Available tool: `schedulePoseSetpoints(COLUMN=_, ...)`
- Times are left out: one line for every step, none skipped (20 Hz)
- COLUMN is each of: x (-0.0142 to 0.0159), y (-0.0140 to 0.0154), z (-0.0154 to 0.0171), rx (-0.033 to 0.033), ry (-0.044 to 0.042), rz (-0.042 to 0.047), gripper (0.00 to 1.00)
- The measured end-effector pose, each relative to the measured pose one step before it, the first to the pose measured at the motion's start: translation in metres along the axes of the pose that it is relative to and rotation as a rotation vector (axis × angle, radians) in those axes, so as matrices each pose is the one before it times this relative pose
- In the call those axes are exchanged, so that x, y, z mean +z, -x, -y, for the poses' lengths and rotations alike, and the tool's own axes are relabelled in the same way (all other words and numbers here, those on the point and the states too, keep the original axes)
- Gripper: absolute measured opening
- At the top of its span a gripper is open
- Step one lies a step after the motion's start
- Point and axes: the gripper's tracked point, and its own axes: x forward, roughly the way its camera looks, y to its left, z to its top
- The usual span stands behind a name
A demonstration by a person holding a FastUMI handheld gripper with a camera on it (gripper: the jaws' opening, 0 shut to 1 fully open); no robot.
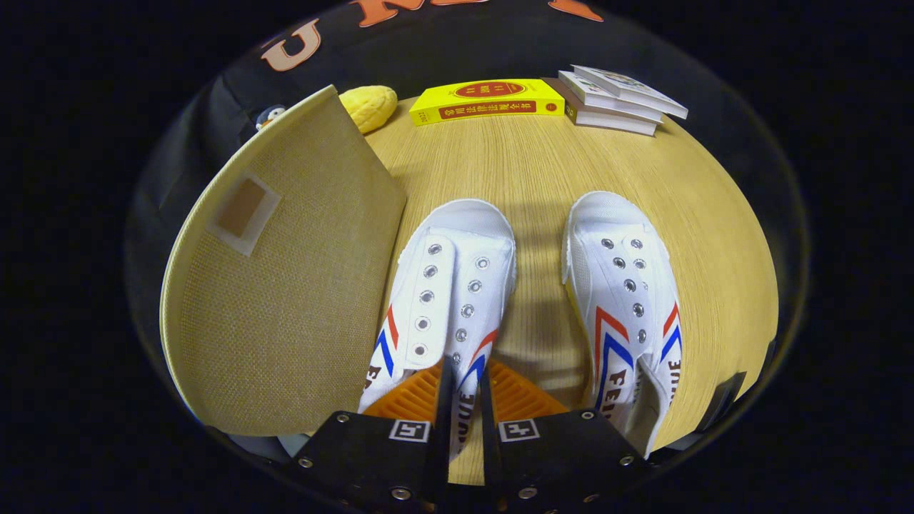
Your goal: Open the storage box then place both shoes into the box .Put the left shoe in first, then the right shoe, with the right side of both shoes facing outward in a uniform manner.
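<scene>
Pale wood-grain laminate covers the round tabletop (543, 178) that we see ahead of the gripper (464, 400), and black cloth hangs behind it as the booth's wall.

Our two fingers stand close together with only a narrow gap, and the right-side wall of the left white canvas shoe (446, 300) sits in that gap; both fingers appear to press on it near the collar, beside its red and blue chevron stripes. This lace-less shoe, with metal eyelets, points its toe away from us.

The right white canvas shoe (625, 300), a match with the same stripes and brown lettering, lies to the right of the fingers, toe also pointing away, well apart from the held one. A bare strip of table runs between the two shoes straight ahead of the fingers.

Left of the fingers, the tan woven-fabric storage box (285, 285) rises with a small square label patch on it. Its near edge lies just beside the left shoe, perhaps touching; we cannot tell which. We also cannot tell whether the box is open.

Far beyond the fingers, at the table's back edge, lie a yellow book with a red band (489, 101), a stack of white books (618, 100) to its right, and a yellow plush toy (370, 107) behind the box's top corner. Open tabletop stretches between the shoe toes and those books.
</scene>
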Motion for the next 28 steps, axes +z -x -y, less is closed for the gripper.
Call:
schedulePoseSetpoints(x=0.00073, y=0.00016, z=-0.00073, rx=0.00846, ry=-0.00935, rz=0.01122, gripper=0.21)
schedulePoseSetpoints(x=-0.00092, y=-0.00033, z=-0.00011, rx=0.00769, ry=-0.00938, rz=0.01328, gripper=0.21)
schedulePoseSetpoints(x=0.00083, y=0.00012, z=-0.00027, rx=0.011, ry=-0.00911, rz=0.01307, gripper=0.2)
schedulePoseSetpoints(x=-0.00133, y=-0.00024, z=0.00101, rx=0.00863, ry=-0.01694, rz=0.00422, gripper=0.2)
schedulePoseSetpoints(x=-0.00043, y=0.00059, z=-0.00088, rx=0.01709, ry=-0.0254, rz=0.00598, gripper=0.2)
schedulePoseSetpoints(x=0.00108, y=-0.00013, z=0.00009, rx=0.00885, ry=-0.04111, rz=0.00489, gripper=0.12)
schedulePoseSetpoints(x=0.00005, y=0.00063, z=-0.00025, rx=0.01561, ry=-0.03297, rz=0.00265, gripper=0.07)
schedulePoseSetpoints(x=0.00184, y=0.00068, z=-0.00018, rx=0.028, ry=-0.04403, rz=0.01218, gripper=0.01)
schedulePoseSetpoints(x=0.00076, y=0.00138, z=-0.00146, rx=0.03637, ry=-0.04954, rz=0.01082, gripper=0.0)
schedulePoseSetpoints(x=0.00071, y=0.00106, z=-0.00203, rx=0.04439, ry=-0.06379, rz=0.00841, gripper=0.0)
schedulePoseSetpoints(x=0.00105, y=0.00138, z=-0.00411, rx=0.04256, ry=-0.0708, rz=0.00043, gripper=0.0)
schedulePoseSetpoints(x=0.00372, y=0.00482, z=-0.0033, rx=0.03159, ry=-0.05119, rz=0.01257, gripper=0.0)
schedulePoseSetpoints(x=0.00837, y=0.00348, z=-0.00287, rx=0.01393, ry=-0.0094, rz=0.03253, gripper=0.0)
schedulePoseSetpoints(x=0.00506, y=0.00095, z=0.00009, rx=-0.00069, ry=0.01656, rz=0.00721, gripper=0.0)
schedulePoseSetpoints(x=0.00535, y=0.00499, z=-0.00005, rx=-0.00131, ry=0.00406, rz=0.01074, gripper=0.0)
schedulePoseSetpoints(x=0.00689, y=0.00517, z=-0.00461, rx=0.01729, ry=-0.0043, rz=0.01777, gripper=0.0)
schedulePoseSetpoints(x=0.00602, y=0.00665, z=-0.00756, rx=0.02375, ry=-0.00132, rz=0.00814, gripper=0.0)
schedulePoseSetpoints(x=0.00832, y=0.00767, z=-0.00711, rx=0.02278, ry=0.00055, rz=0.01806, gripper=0.0)
schedulePoseSetpoints(x=0.00779, y=0.00528, z=-0.00766, rx=0.02297, ry=0.00691, rz=0.01989, gripper=0.0)
schedulePoseSetpoints(x=0.00798, y=0.00561, z=-0.00759, rx=0.01476, ry=-0.00092, rz=0.01987, gripper=0.0)
schedulePoseSetpoints(x=0.01046, y=0.00709, z=-0.00874, rx=0.0141, ry=0.00247, rz=0.01479, gripper=0.0)
schedulePoseSetpoints(x=0.0075, y=0.00544, z=-0.00874, rx=0.01468, ry=0.00743, rz=0.01645, gripper=0.0)
schedulePoseSetpoints(x=0.00873, y=0.0049, z=-0.00923, rx=0.01369, ry=0.00282, rz=0.02134, gripper=0.0)
schedulePoseSetpoints(x=0.0066, y=0.00452, z=-0.00998, rx=0.01305, ry=0.00053, rz=0.01206, gripper=0.0)
schedulePoseSetpoints(x=0.00631, y=0.00323, z=-0.01046, rx=0.0159, ry=0.00552, rz=0.00891, gripper=0.0)
schedulePoseSetpoints(x=0.00611, y=0.00376, z=-0.00996, rx=0.01629, ry=0.00584, rz=0.00747, gripper=0.0)
schedulePoseSetpoints(x=0.00394, y=0.00215, z=-0.01091, rx=0.0204, ry=0.00455, rz=0.01156, gripper=0.0)
schedulePoseSetpoints(x=0.00171, y=0.00258, z=-0.01403, rx=0.02377, ry=0.00055, rz=-0.0023, gripper=0.0)
